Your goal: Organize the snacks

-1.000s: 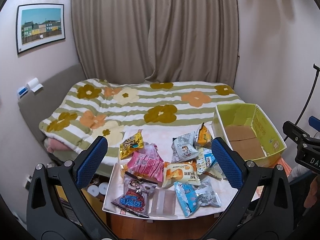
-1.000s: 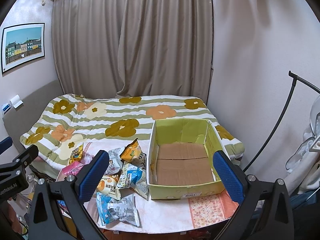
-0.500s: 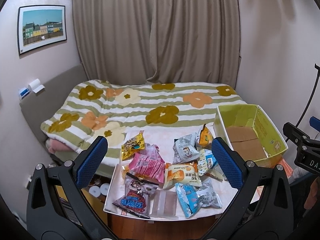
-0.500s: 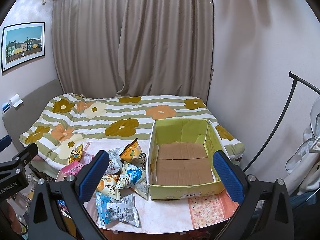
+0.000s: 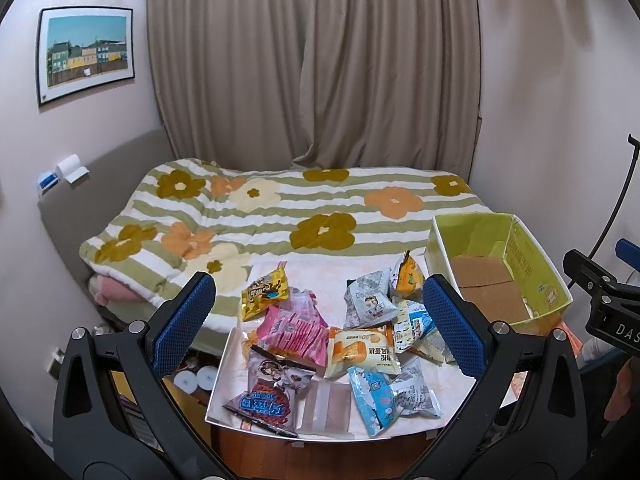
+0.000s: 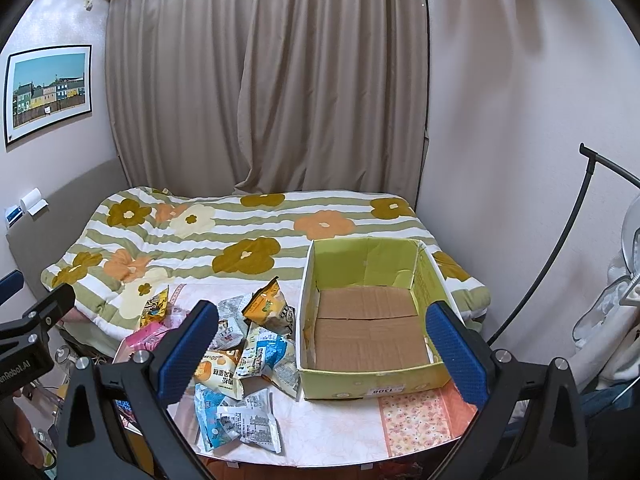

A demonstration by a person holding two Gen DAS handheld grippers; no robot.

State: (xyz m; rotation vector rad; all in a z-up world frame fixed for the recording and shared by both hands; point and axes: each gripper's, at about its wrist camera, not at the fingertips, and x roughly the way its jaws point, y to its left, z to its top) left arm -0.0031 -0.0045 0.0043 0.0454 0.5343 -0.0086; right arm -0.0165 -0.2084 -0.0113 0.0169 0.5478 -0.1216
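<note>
Several snack packets lie in a heap on a small table (image 5: 416, 432): a pink pack (image 5: 294, 330), a yellow bag (image 5: 265, 292), an orange-and-white cake pack (image 5: 362, 352), a blue-white pack (image 5: 390, 398) and an orange bag (image 6: 267, 305). An empty green cardboard box (image 6: 370, 380) stands to their right; it also shows in the left wrist view (image 5: 536, 276). My left gripper (image 5: 318, 326) is open and empty, held above the heap. My right gripper (image 6: 320, 354) is open and empty, held in front of the box.
A bed with a flowered striped quilt (image 5: 280, 216) lies right behind the table. Curtains (image 5: 312, 64) hang at the back. A black stand pole (image 6: 560, 240) rises at the right. Small items sit on the floor at the left (image 5: 192, 378).
The left wrist view has shifted slightly, with the scene drifting a little right and down. The right gripper has barely moved. Nothing was grasped or released.
</note>
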